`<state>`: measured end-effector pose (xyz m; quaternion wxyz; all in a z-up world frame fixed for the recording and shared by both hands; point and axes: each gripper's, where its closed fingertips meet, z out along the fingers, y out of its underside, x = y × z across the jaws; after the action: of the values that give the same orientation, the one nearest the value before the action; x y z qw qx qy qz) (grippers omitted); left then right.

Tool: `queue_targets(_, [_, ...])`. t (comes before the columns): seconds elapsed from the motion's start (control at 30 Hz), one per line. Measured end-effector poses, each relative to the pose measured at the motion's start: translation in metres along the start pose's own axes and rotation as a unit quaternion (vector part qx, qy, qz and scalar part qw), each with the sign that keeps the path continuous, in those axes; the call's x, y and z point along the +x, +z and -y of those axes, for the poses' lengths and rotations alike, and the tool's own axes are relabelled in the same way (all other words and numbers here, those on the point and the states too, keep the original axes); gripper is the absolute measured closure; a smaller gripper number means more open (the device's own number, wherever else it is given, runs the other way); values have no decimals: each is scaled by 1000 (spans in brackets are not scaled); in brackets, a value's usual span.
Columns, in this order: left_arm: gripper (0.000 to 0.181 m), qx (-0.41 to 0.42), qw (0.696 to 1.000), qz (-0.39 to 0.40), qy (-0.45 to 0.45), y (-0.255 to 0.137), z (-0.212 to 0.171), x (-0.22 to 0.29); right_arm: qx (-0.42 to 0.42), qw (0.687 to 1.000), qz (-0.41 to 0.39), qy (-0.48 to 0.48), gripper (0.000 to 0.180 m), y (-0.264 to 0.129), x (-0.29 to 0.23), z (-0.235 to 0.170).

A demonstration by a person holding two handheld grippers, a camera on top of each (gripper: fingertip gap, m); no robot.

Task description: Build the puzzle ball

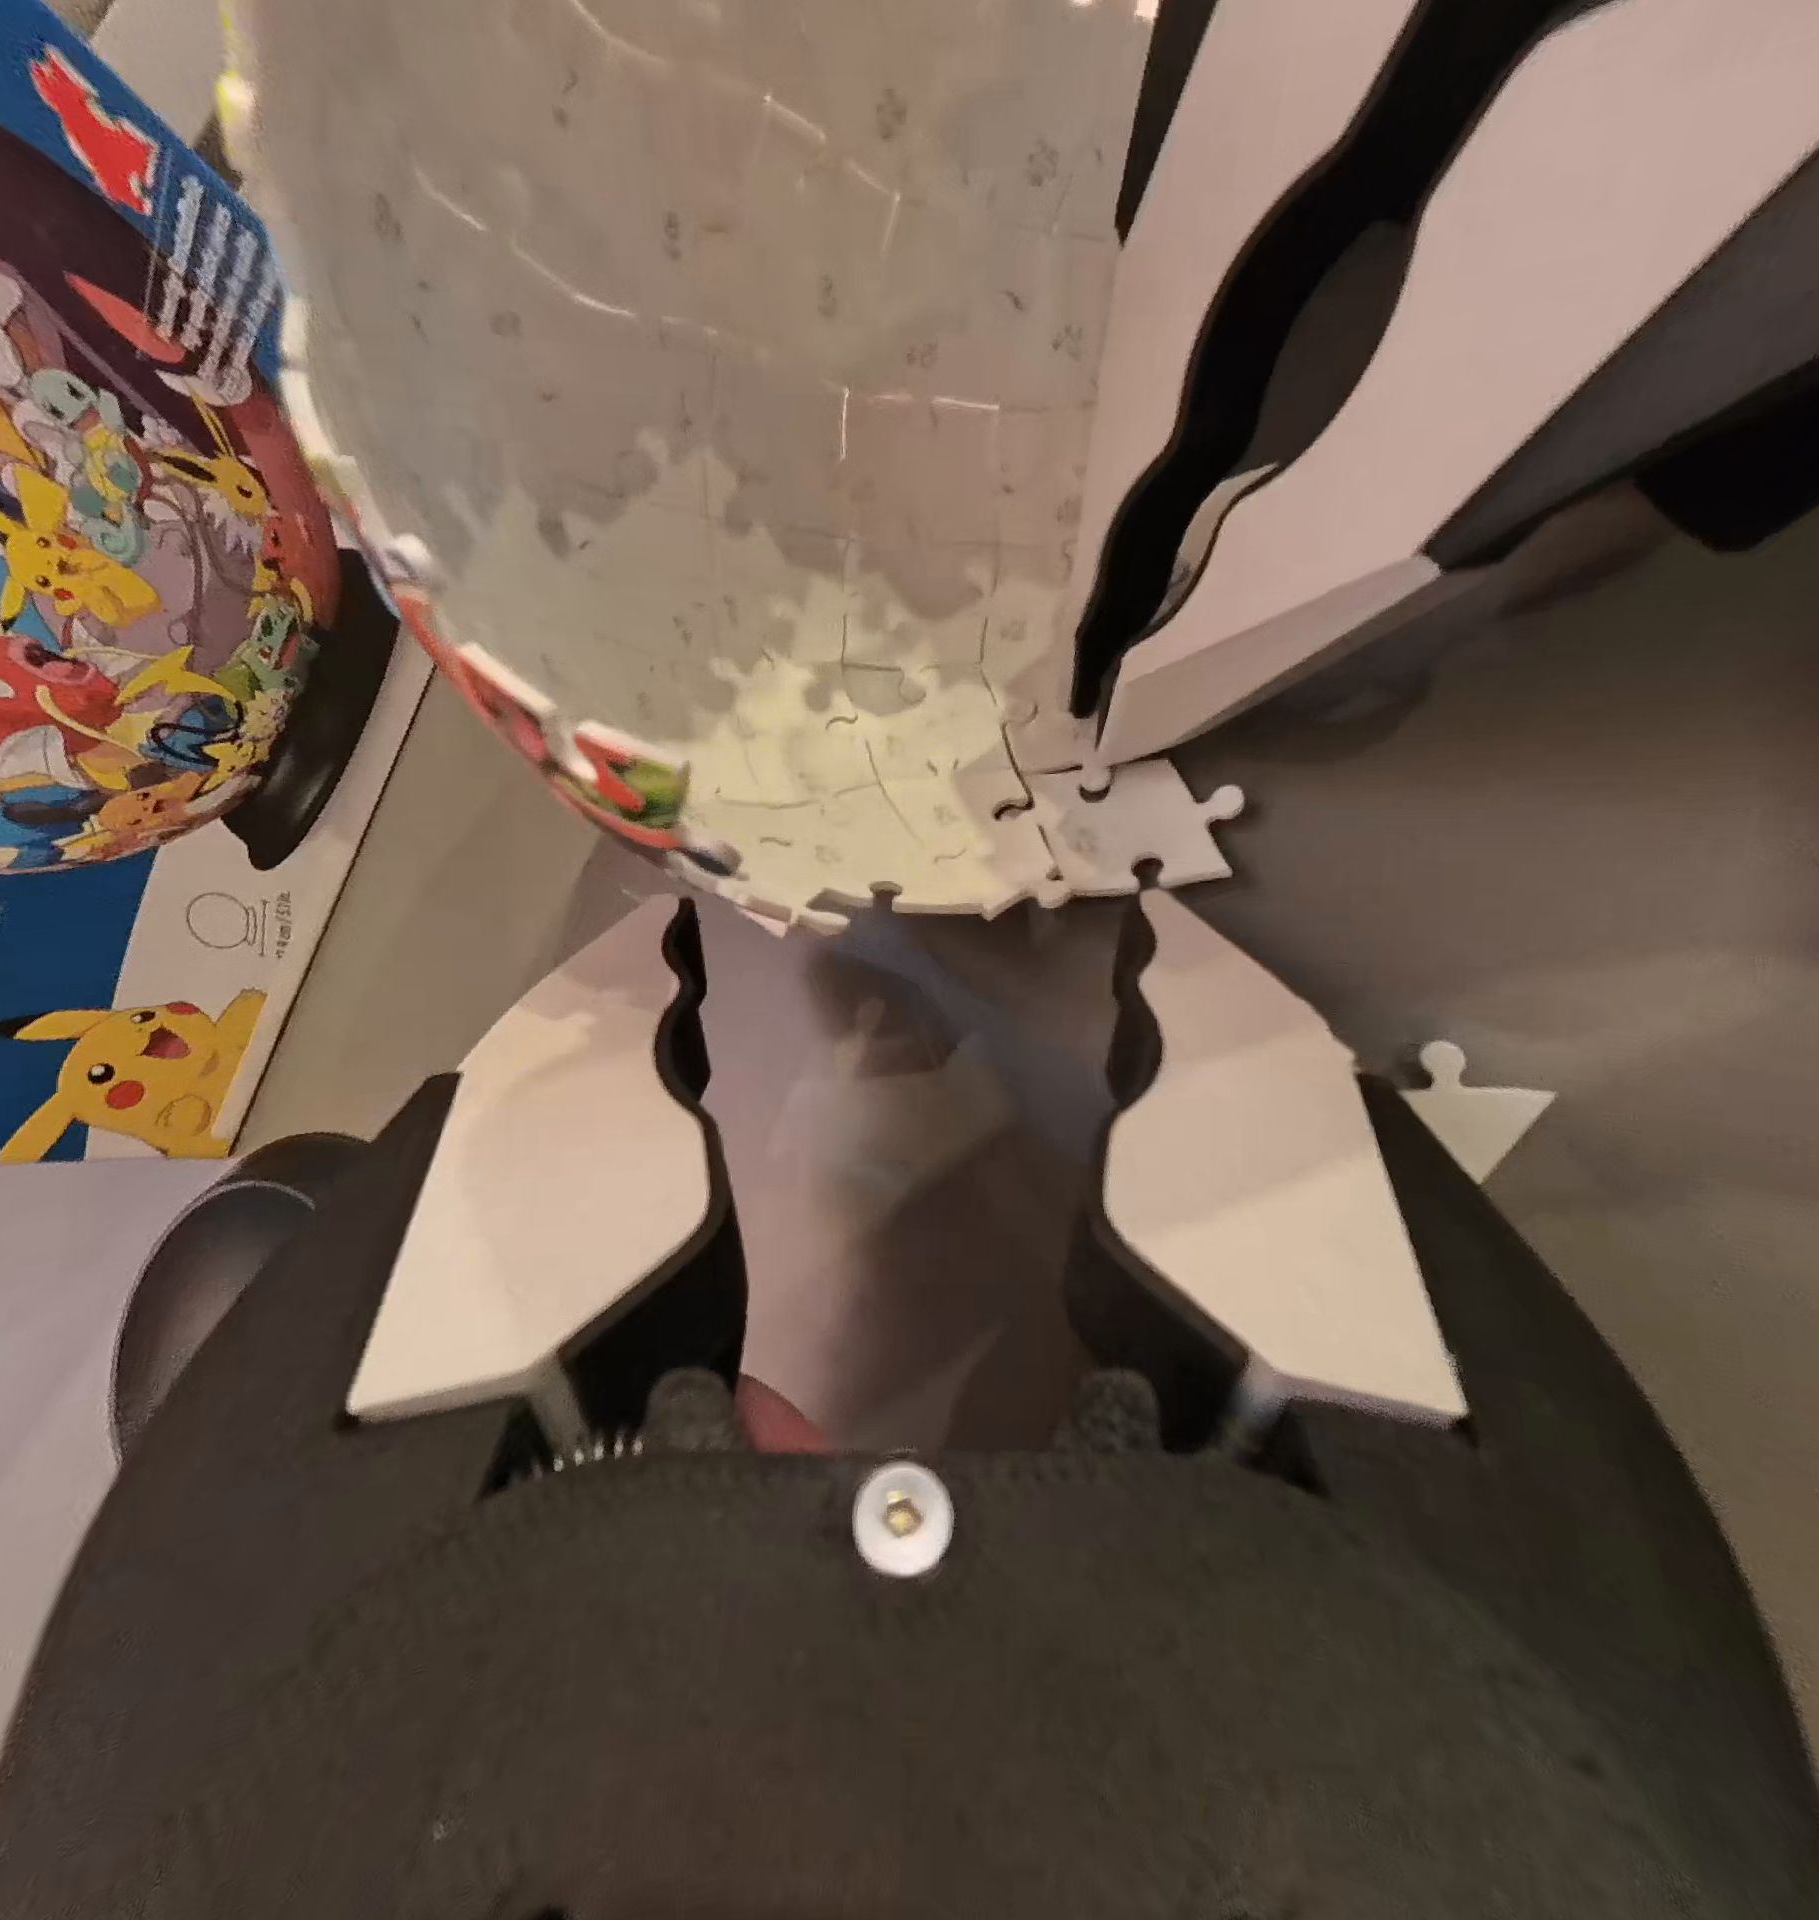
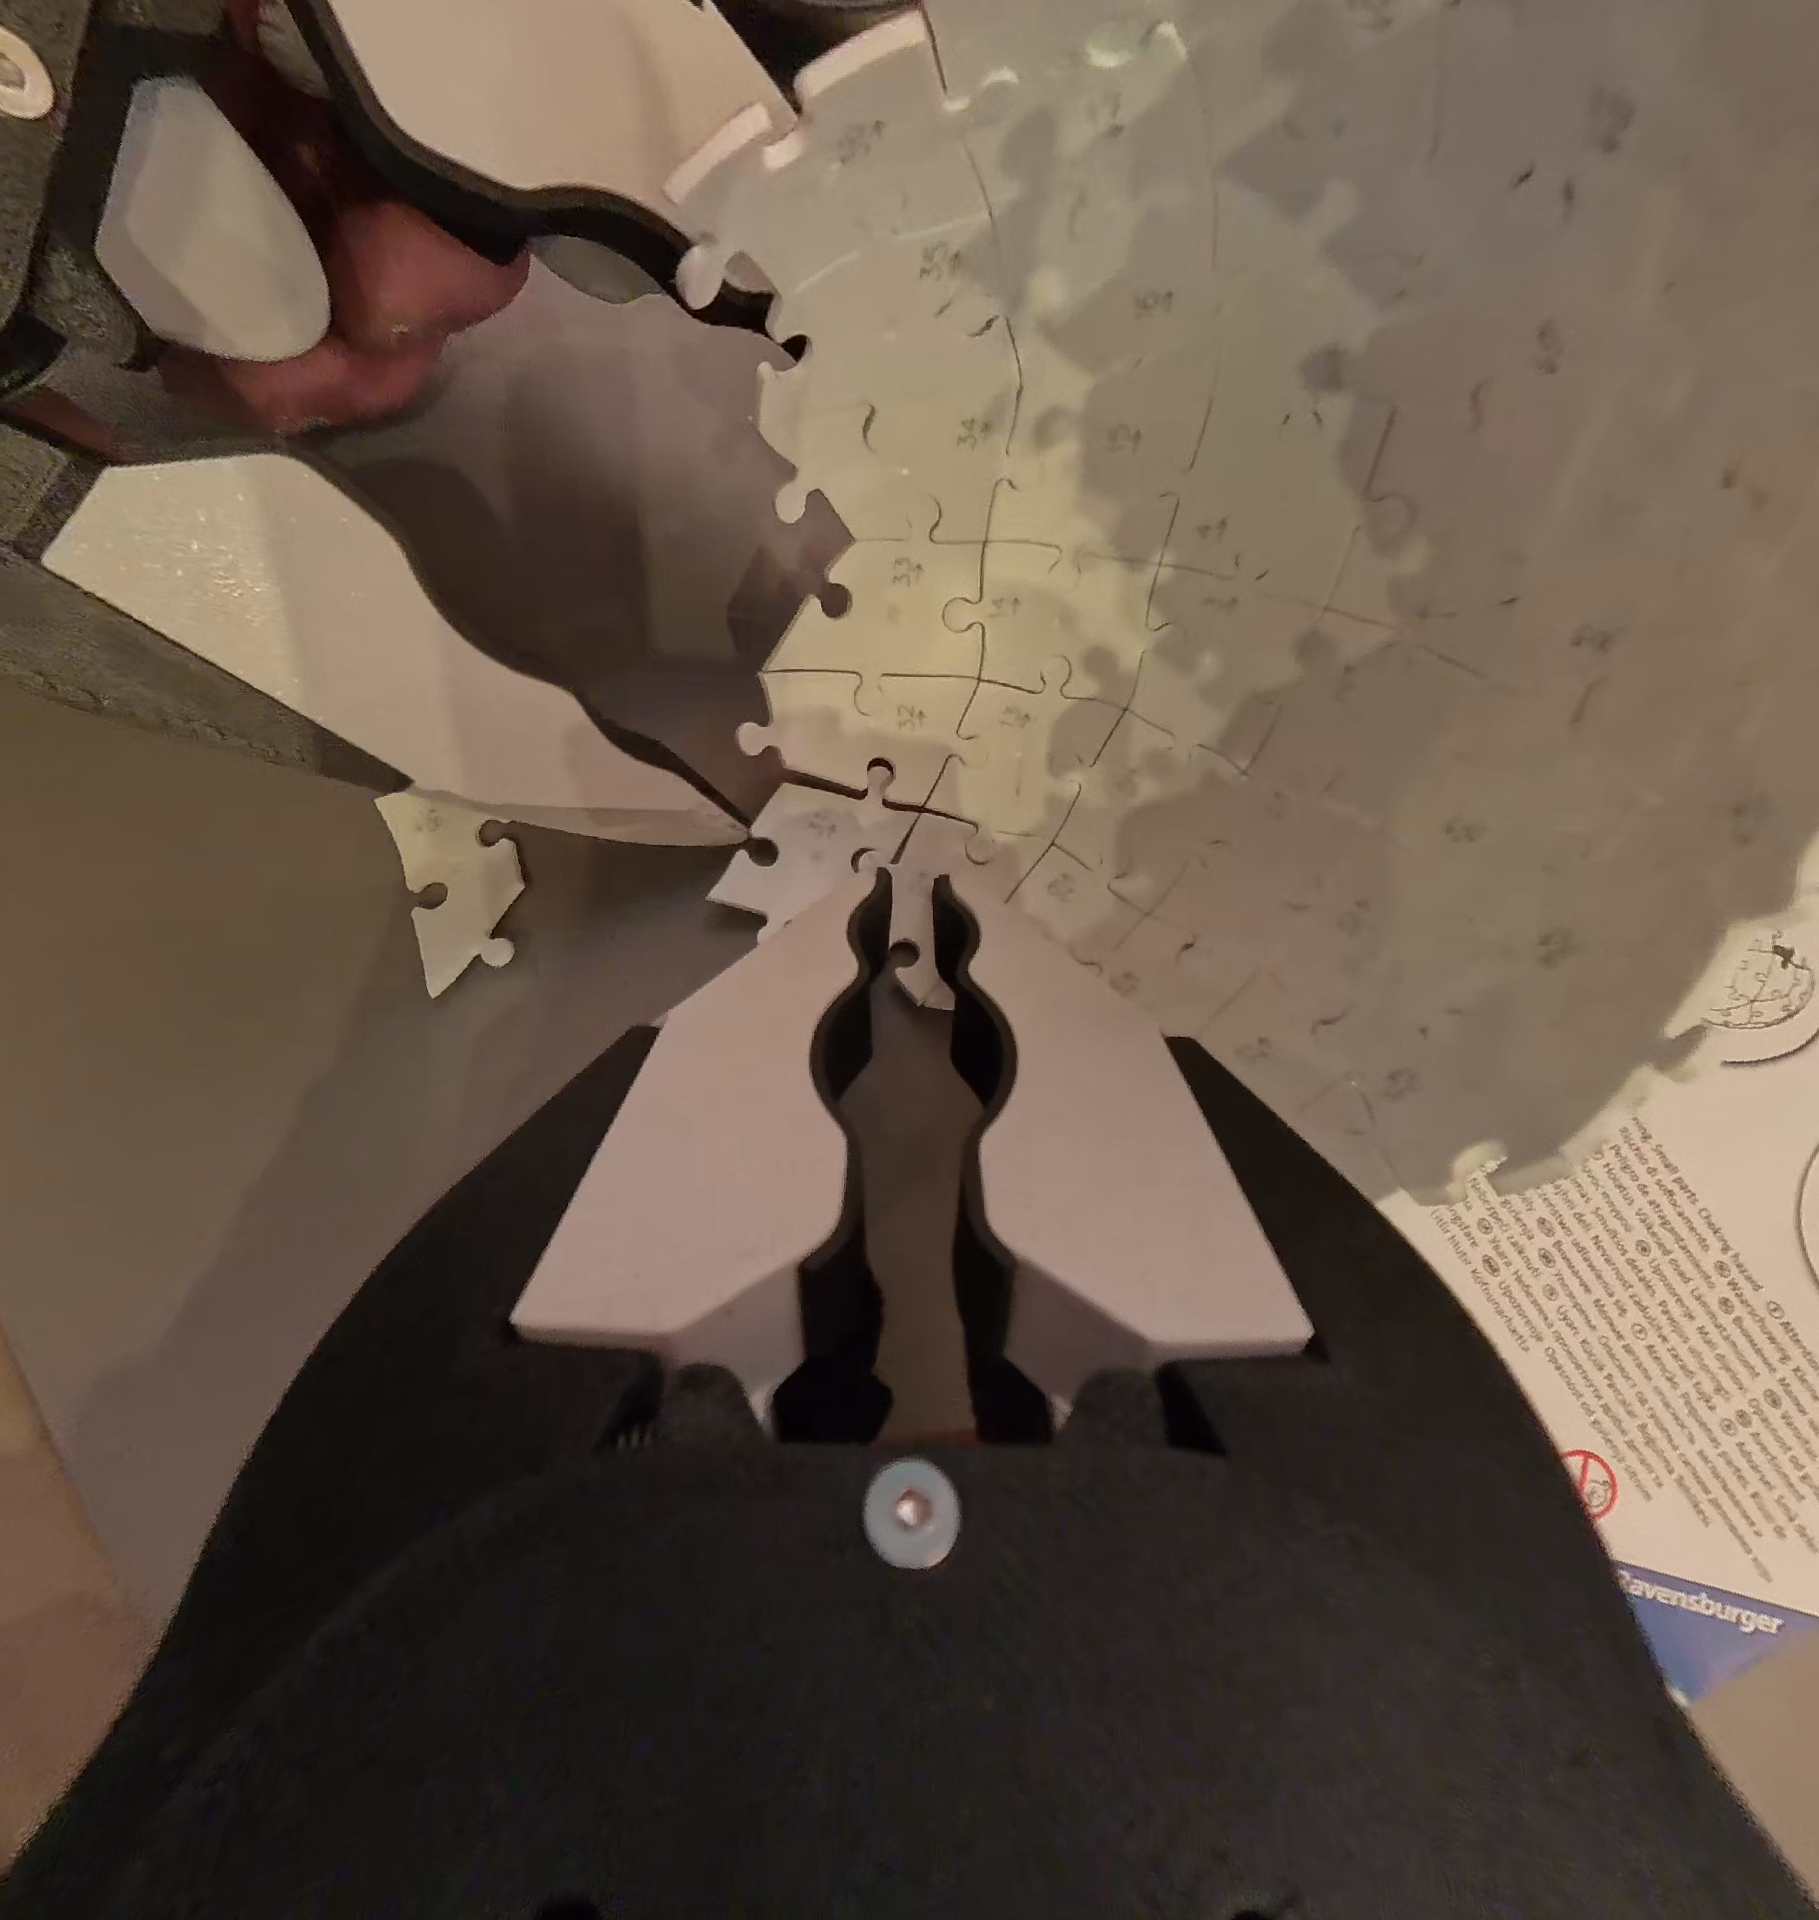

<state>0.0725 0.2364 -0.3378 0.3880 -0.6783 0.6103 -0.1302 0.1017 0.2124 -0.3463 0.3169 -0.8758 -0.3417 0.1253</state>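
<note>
The half-built puzzle ball (image 1: 728,416) is an open shell and shows its white, numbered inside, also in the right wrist view (image 2: 1300,520). My right gripper (image 2: 915,894) is shut on a white puzzle piece (image 2: 811,836) right at the shell's jagged rim. In the left wrist view it comes in from the upper right (image 1: 1087,717), with the piece (image 1: 1133,831) at the rim's lower right. My left gripper (image 1: 910,909) is open, its fingertips wide apart just below the rim. In the right wrist view it (image 2: 733,556) enters from the upper left.
A loose white piece (image 1: 1476,1117) lies on the grey table (image 1: 1611,831) right of my left gripper, and shows in the right wrist view (image 2: 463,894). The colourful puzzle box (image 1: 105,520) stands at left. A printed sheet (image 2: 1663,1299) lies under the shell.
</note>
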Motion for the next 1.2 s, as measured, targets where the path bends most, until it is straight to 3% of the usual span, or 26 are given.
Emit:
queue_targets(0.27, [101,2,1000,8,1,2,4,0,-13,1000,-11,-18,174,1,1,0])
queue_targets(0.47, [109,12,1000,10,-20,0,3,-11,-20,999,-14,-33,174,1,1,1])
queue_targets(0.97, [97,6,999,1,-32,4,0,-7,-40,997,-17,-59,179,2,-1,1])
queue_targets(1.2, [105,27,999,15,-41,1,7,-10,-43,997,-18,-62,180,3,-1,0])
